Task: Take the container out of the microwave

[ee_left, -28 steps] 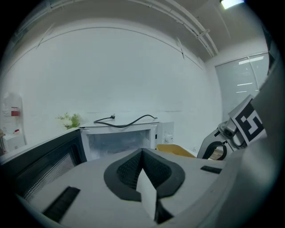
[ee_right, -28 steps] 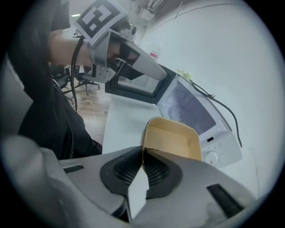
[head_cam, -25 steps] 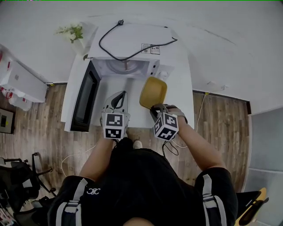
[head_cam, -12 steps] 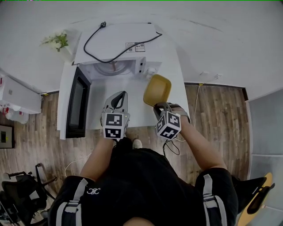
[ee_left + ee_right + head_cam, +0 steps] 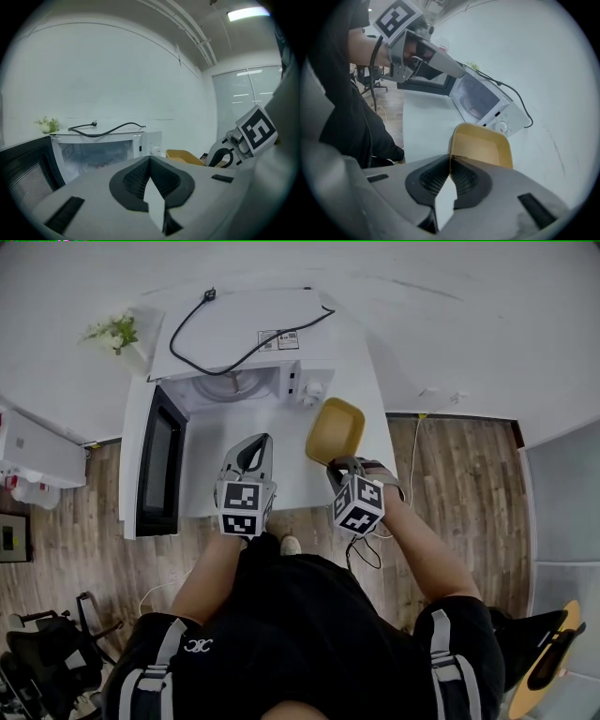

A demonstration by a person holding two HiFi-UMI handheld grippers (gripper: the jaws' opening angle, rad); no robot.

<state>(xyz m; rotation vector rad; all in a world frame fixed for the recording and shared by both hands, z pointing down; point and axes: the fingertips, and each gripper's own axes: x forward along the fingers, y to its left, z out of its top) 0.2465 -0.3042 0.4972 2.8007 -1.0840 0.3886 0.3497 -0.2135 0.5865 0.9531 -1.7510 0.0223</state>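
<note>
A yellow rectangular container (image 5: 335,427) hangs over the right part of the white table (image 5: 281,486), outside the microwave (image 5: 246,334). My right gripper (image 5: 330,463) is shut on its near rim; in the right gripper view the pads pinch the rim of the container (image 5: 480,145). The microwave door (image 5: 155,460) stands open to the left, and the cavity (image 5: 93,152) looks bare. My left gripper (image 5: 251,456) hovers over the table in front of the cavity, shut with nothing in it. In the left gripper view the container (image 5: 183,156) shows to the right of the microwave.
A black power cable (image 5: 234,329) lies coiled on the microwave's top. A small plant (image 5: 112,331) stands at the table's far left corner. The open door juts past the table's left side. Wooden floor surrounds the table, and an office chair (image 5: 47,662) stands lower left.
Both grippers have shifted right, away from the microwave's opening, and the container went along in the right gripper. Neither gripper's jaws changed.
</note>
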